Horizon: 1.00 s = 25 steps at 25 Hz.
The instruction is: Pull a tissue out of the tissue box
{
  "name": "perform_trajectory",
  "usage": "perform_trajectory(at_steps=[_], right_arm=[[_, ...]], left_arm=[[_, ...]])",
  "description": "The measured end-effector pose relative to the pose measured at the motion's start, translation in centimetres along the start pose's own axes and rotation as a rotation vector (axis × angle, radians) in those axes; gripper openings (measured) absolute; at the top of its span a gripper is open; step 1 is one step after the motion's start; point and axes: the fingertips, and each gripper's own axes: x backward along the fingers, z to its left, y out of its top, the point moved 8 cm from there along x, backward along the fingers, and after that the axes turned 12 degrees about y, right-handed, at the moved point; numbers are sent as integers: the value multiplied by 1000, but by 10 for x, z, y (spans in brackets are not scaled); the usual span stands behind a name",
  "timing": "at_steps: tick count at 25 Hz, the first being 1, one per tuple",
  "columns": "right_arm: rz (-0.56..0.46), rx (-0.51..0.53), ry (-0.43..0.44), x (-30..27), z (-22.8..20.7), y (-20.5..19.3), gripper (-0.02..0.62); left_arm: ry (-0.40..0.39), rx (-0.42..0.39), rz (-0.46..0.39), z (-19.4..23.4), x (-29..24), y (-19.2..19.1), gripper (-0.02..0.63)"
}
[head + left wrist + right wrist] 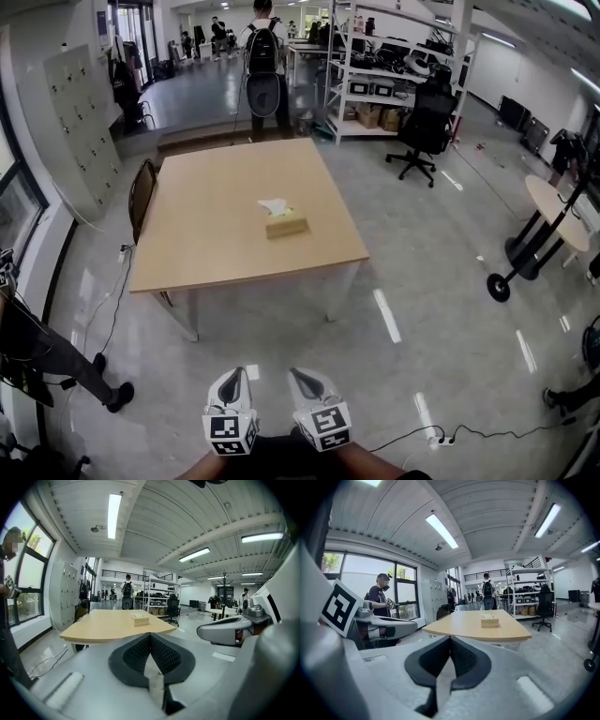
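Note:
A tan tissue box (286, 226) stands near the middle of the wooden table (216, 244), with a white tissue (274, 205) sticking up from its top. Both grippers are low in the head view, side by side above the floor and well short of the table. My left gripper (235, 375) is shut with nothing in it, and so is my right gripper (299, 374). In the left gripper view, the tissue box (139, 619) lies far ahead beyond the closed left gripper (150, 637). From the right gripper view, the tissue box (490, 621) is just as distant past the closed right gripper (450, 640).
A dark chair (141, 193) stands at the table's left side. A person with a backpack (262, 66) stands beyond the table, near shelving (394, 66) and a black office chair (424, 127). A round table (555, 212) is at the right; a cable and power strip (439, 438) lie on the floor.

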Motion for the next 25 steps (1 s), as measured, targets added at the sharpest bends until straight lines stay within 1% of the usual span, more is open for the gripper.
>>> perform_trajectory(at_steps=[6, 12, 16, 20, 25], right_arm=[[10, -25, -9, 10, -15, -8, -8], [19, -41, -20, 9, -29, -5, -8], [36, -50, -42, 3, -42, -2, -8], [77, -63, -65, -8, -57, -4, -8], [96, -89, -82, -43, -78, 3, -9]], left_arm=[[-2, -12, 9, -17, -7, -1, 18], [-18, -23, 29, -27, -22, 2, 18], [-46, -19, 34, -33, -44, 6, 18], [-74, -24, 47, -34, -69, -2, 18], [-91, -40, 60, -19, -107, 3, 18]])
